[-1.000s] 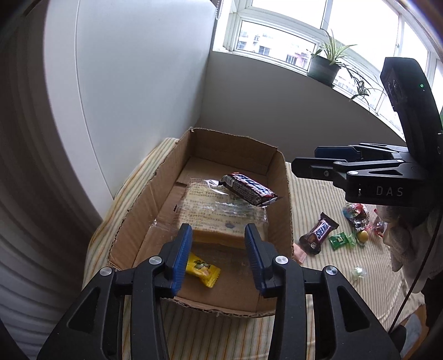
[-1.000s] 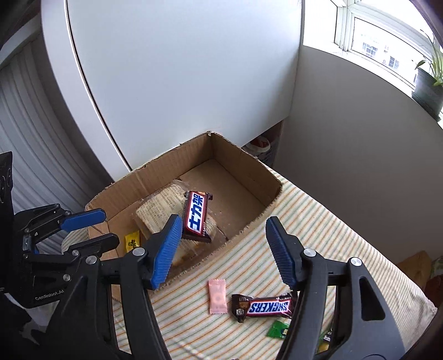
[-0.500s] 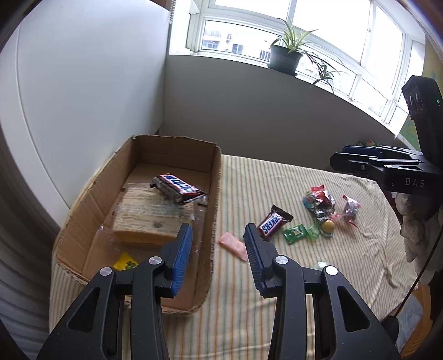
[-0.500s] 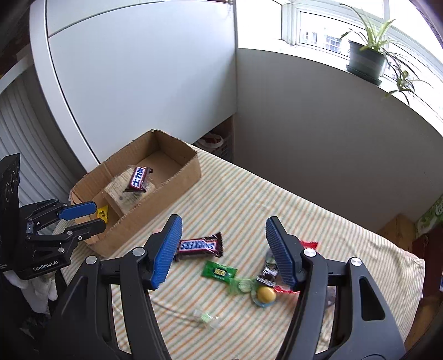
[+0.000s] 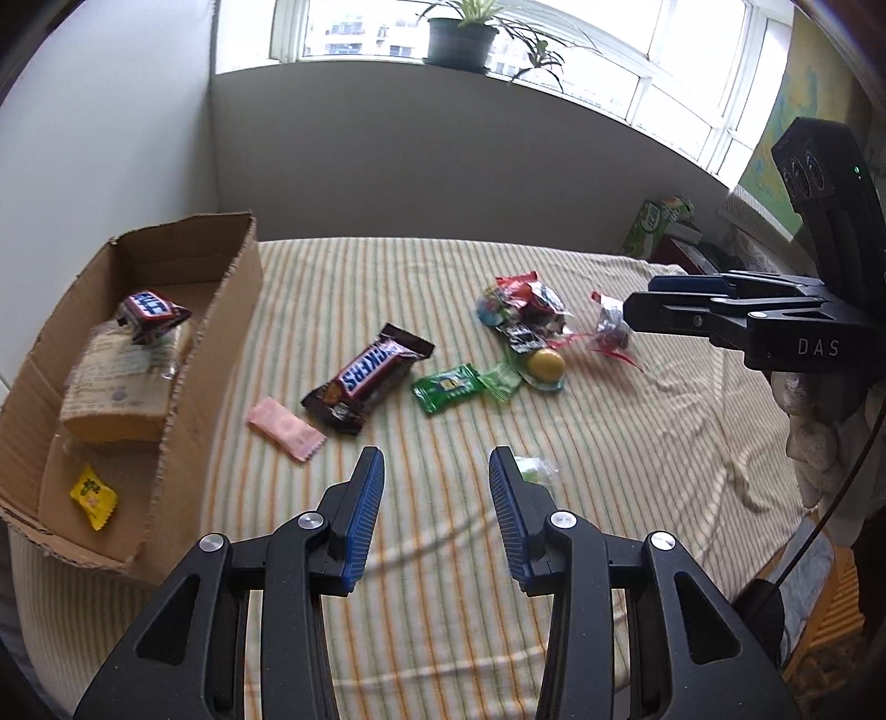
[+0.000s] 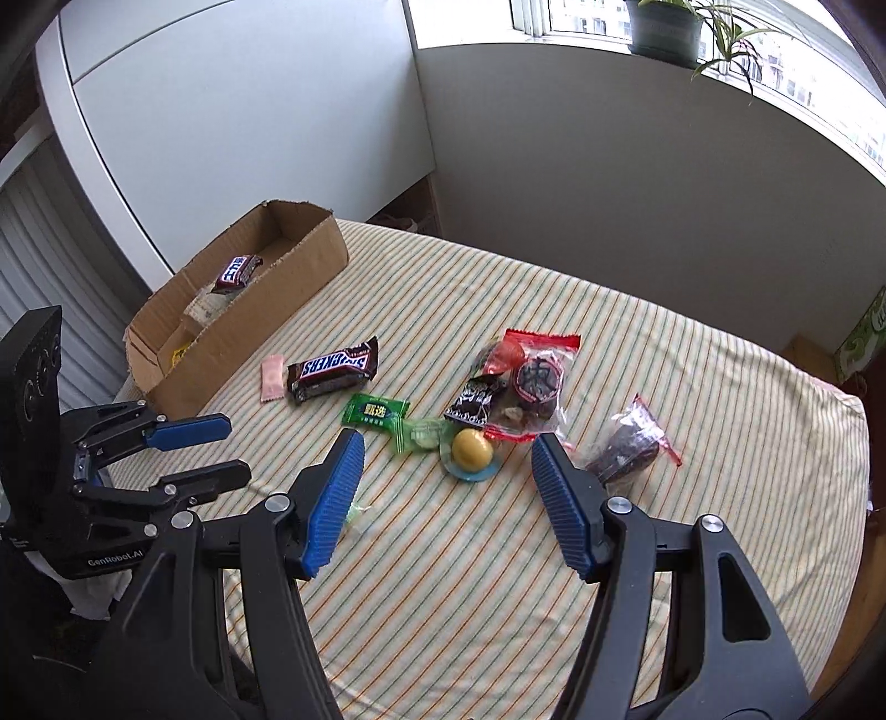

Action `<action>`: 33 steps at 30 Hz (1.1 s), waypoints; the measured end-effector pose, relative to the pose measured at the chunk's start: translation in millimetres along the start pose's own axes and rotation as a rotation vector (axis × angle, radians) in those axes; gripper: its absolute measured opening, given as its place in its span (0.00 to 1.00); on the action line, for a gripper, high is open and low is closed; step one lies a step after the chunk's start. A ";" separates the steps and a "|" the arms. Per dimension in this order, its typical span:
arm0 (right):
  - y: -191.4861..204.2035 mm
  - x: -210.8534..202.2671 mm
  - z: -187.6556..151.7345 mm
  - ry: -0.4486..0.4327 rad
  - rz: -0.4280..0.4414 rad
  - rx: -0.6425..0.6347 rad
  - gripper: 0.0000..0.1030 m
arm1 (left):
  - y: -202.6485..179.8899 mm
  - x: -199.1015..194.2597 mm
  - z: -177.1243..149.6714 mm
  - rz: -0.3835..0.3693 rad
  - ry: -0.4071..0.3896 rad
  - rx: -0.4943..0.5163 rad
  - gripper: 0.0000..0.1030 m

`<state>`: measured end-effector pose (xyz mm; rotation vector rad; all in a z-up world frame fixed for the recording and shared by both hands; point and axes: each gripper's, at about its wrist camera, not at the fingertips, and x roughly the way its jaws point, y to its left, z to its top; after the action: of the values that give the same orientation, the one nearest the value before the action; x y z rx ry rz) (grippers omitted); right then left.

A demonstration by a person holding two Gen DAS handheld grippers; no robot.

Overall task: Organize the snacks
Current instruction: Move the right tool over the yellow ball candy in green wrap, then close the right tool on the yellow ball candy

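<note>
A cardboard box (image 5: pixel 210 354) (image 6: pixel 310 271) stands at the table's left and holds a snack bar (image 5: pixel 152 313), a wrapped cake (image 5: pixel 119 387) and a yellow candy (image 5: pixel 93 495). On the striped cloth lie a Snickers bar (image 5: pixel 368 376) (image 6: pixel 332 368), a pink sachet (image 5: pixel 285 435), a green packet (image 5: pixel 446 387) (image 6: pixel 376 411), a yellow ball candy (image 6: pixel 472 448) and red-wrapped snacks (image 6: pixel 531 382). My left gripper (image 5: pixel 434 482) (image 6: pixel 207 448) is open and empty above the cloth. My right gripper (image 6: pixel 446 459) (image 5: pixel 637 313) is open and empty, above the yellow candy.
A small clear-wrapped sweet (image 5: pixel 534 471) lies by my left gripper's right finger. A dark wrapped snack (image 6: pixel 628 446) lies at the right. The table (image 6: pixel 720 387) meets a grey wall at the back. A potted plant (image 5: pixel 462 36) stands on the sill.
Both grippers have swung right, away from the box and over the loose snacks on the cloth. Both stay open and empty.
</note>
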<state>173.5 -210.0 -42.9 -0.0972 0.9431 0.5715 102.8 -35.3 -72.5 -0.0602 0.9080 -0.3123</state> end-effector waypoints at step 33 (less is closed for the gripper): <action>-14.5 91.9 -9.9 0.134 0.006 -0.030 0.38 | -38.1 64.8 -6.7 -0.030 0.066 0.045 0.22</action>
<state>215.0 -186.8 -123.5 -0.1611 1.0651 0.5901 125.6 -90.0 -119.3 -0.0224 0.9662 -0.3643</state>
